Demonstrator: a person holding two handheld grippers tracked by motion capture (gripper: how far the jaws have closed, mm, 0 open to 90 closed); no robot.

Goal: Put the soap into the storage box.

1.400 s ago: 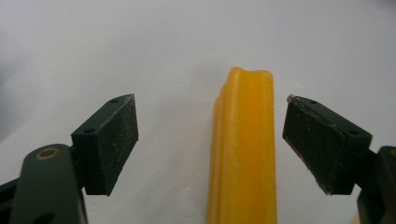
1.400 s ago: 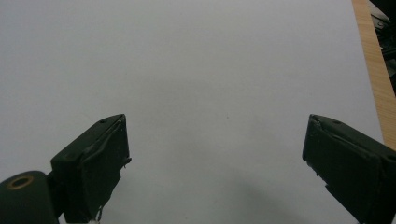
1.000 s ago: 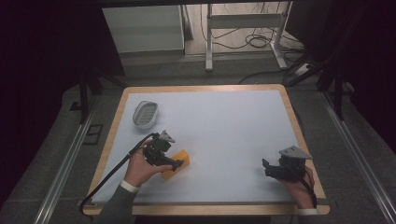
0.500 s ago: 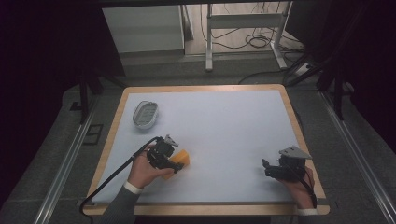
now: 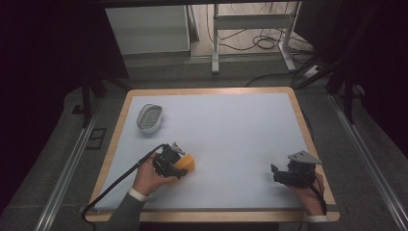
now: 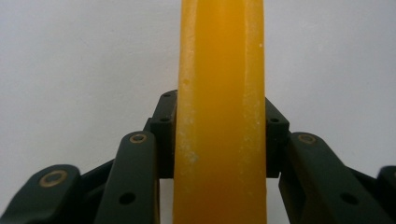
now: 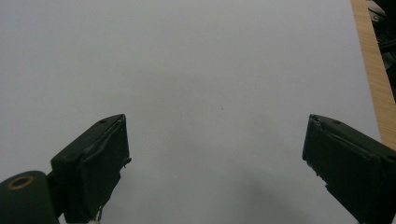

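In the high view, the worktop [image 5: 231,130] has a pale blue-white surface with a wooden border, and the person's two forearms come in from its near edge. The left gripper [image 5: 179,166] is at about 7 o'clock on the worktop, and it is closed on a yellow-orange block [image 5: 186,162], which sits just at the gripper's front end and low over the surface; I cannot tell if the block touches the surface. In the left gripper view, the yellow-orange block [image 6: 219,116] stands upright in the middle, and the two black jaws press against its two sides, so the grip is firm. The left hand [image 5: 150,177] is wrapped around the body of this gripper, and a black cable [image 5: 118,180] runs from it toward the near left corner. The right gripper [image 5: 278,174] is at about 5 o'clock, near the right wooden border, with a grey three-cornered plate [image 5: 303,158] on top. In the right gripper view, its jaws stand wide apart with nothing between them, above the bare pale surface, and the wooden border [image 7: 373,60] shows at the right. A small oval grey dish [image 5: 149,118] lies at about 10 o'clock, well apart from both grippers.
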